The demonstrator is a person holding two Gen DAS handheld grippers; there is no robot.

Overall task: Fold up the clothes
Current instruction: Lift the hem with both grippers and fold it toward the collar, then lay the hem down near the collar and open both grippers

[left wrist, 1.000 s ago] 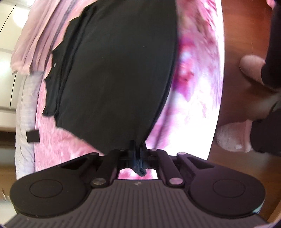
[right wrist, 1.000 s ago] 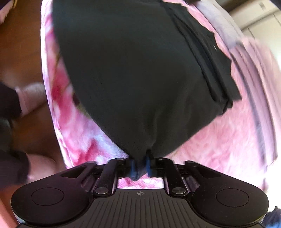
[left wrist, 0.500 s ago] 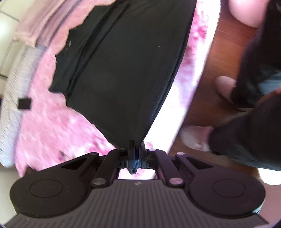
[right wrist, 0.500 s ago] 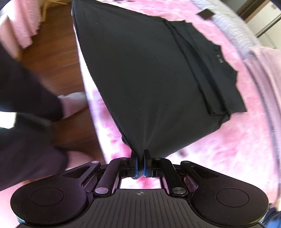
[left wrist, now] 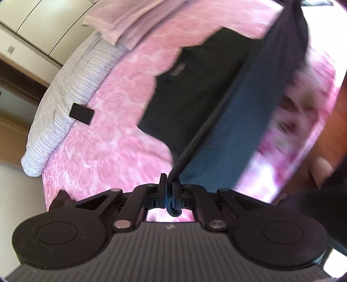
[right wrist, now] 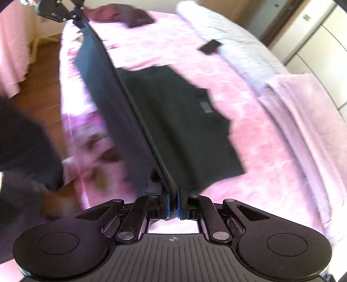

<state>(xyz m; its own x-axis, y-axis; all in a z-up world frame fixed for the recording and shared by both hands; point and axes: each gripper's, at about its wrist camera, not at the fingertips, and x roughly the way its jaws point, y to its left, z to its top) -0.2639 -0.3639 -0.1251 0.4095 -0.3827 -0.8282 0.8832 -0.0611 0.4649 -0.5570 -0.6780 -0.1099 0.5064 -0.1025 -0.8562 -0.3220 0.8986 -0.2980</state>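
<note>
A black shirt (left wrist: 195, 91) lies partly on the pink bedspread (left wrist: 112, 138), collar end flat and near edge raised. My left gripper (left wrist: 170, 188) is shut on one corner of the hem, and a bit of cloth pokes out behind the pads. In the right wrist view my right gripper (right wrist: 172, 195) is shut on the other hem corner of the shirt (right wrist: 177, 121). The hem runs taut from it to the left gripper (right wrist: 73, 15) at the top left. The lifted panel hangs over the bed's edge side.
A small black rectangular object (left wrist: 82, 113) (right wrist: 210, 46) lies by a grey striped blanket (left wrist: 65, 104). A folded pale pink cloth (right wrist: 303, 104) and a dark garment (right wrist: 121, 15) also sit on the bed. Wooden floor (right wrist: 43, 82) and the person's dark-clad legs (right wrist: 21, 141) are beside the bed.
Both grippers have risen with the hem still pinched, lifting the shirt's near edge off the bed. The hem is now stretched tight between them and more of the bed shows.
</note>
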